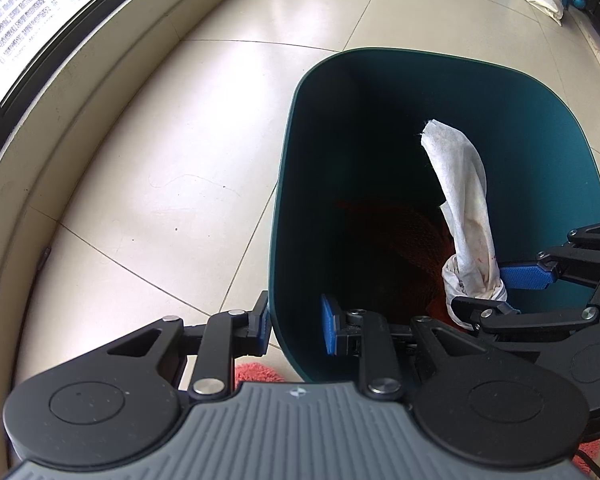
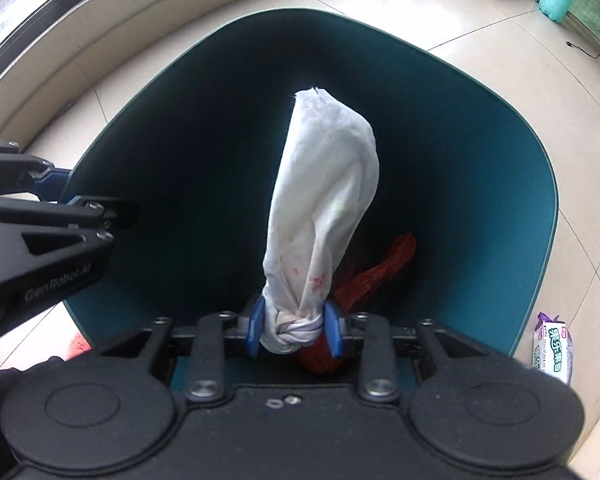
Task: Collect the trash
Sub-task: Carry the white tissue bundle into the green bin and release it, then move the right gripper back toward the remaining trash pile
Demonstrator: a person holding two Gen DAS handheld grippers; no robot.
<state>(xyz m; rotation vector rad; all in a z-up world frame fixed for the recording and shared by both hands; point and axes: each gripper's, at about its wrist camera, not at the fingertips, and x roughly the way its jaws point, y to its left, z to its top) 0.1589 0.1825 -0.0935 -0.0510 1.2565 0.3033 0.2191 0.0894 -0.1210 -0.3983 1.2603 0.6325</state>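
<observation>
Right gripper (image 2: pixel 292 330) is clamped on the knotted white tissue (image 2: pixel 320 200); its long axis hangs straight ahead into the teal bin (image 2: pixel 512 184). Left gripper (image 1: pixel 296 326) is part-open, straddling the bin's near rim and holding nothing. Release should drop it onto the red bag (image 2: pixel 384 268).

Daylit, sharp in the centre, heavy fisheye bend at the edges.
Light enters from the window (image 1: pixel 16 20) at upper left, blown out to near white in both views. Floor tiles (image 1: pixel 172 128) carry a broad soft glare, and grout lines curve hard toward the frame borders. The inside of the teal bin (image 2: pixel 480 168) falls to near black low down, hiding detail. The white wipe (image 2: pixel 324 184) is well exposed. No motion blur.
</observation>
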